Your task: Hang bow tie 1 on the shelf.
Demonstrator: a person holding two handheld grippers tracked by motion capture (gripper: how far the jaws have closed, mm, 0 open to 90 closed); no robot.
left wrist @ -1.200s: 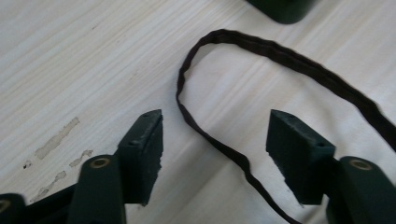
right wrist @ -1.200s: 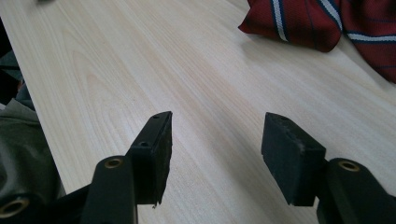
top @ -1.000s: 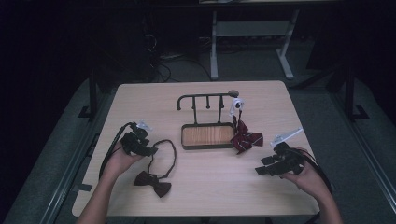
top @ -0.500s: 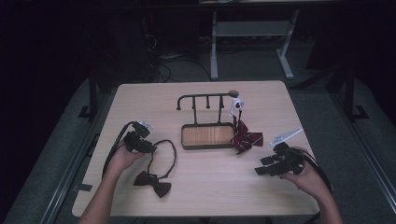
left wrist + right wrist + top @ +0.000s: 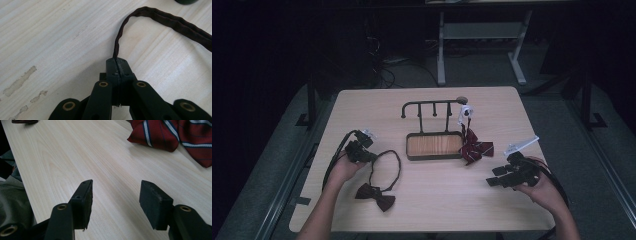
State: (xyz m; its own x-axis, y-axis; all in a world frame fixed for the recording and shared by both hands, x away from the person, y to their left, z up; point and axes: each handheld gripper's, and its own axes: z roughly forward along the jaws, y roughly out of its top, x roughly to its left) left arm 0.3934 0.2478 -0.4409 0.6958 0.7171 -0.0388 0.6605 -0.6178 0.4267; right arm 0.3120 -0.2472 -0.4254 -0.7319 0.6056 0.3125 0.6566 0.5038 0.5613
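A dark maroon bow tie (image 5: 375, 194) lies near the table's front left, its thin neck strap (image 5: 397, 162) looping up to my left gripper (image 5: 358, 150). In the left gripper view that gripper (image 5: 117, 63) is shut on the strap (image 5: 160, 17). A red striped bow tie (image 5: 474, 147) leans against the right end of a black hook rack with a wooden tray base (image 5: 434, 145). My right gripper (image 5: 497, 180) hovers open over bare wood at the front right; in the right gripper view the red striped bow tie (image 5: 172, 133) lies beyond its spread jaws (image 5: 115, 195).
The light wooden table (image 5: 427, 210) ends close behind both hands. A white tag or clip (image 5: 466, 111) hangs at the rack's right post. Table legs and cables stand on the dark floor beyond the far edge.
My left gripper has shifted slightly toward the front of the table with the strap in its jaws. The right gripper has barely moved.
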